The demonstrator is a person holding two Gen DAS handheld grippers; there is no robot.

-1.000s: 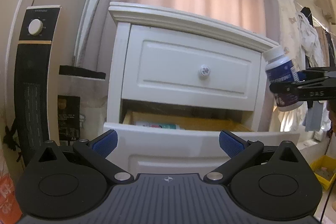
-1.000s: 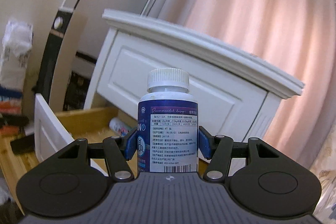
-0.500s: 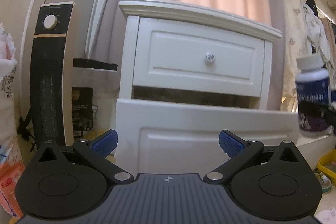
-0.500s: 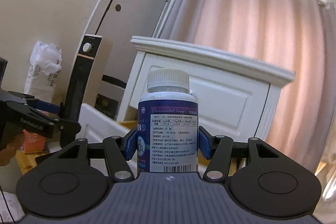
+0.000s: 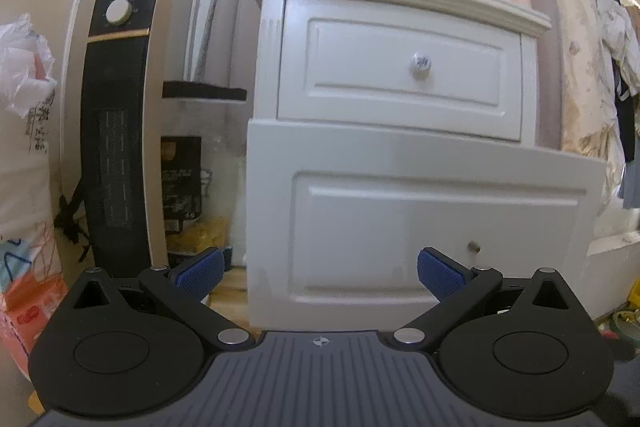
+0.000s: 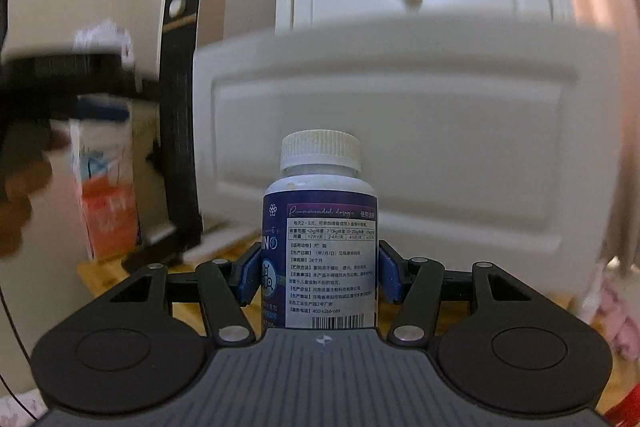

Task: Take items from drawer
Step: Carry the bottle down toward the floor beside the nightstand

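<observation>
The right gripper (image 6: 318, 277) pinches an upright bottle (image 6: 320, 247); the left gripper (image 5: 319, 269) hangs spread before the drawer (image 5: 420, 219).

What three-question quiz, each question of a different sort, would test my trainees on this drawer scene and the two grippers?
1. True or false: the left gripper holds something.
2. What does the right gripper grip? A) the bottle B) a cup C) a spoon
3. Fill in: the upper drawer has a round ____ on its front.

Key: 1 false, its jaws stand apart and hold nothing. 2 A, the blue-labelled bottle with the white cap, held upright. 3 knob.
</observation>
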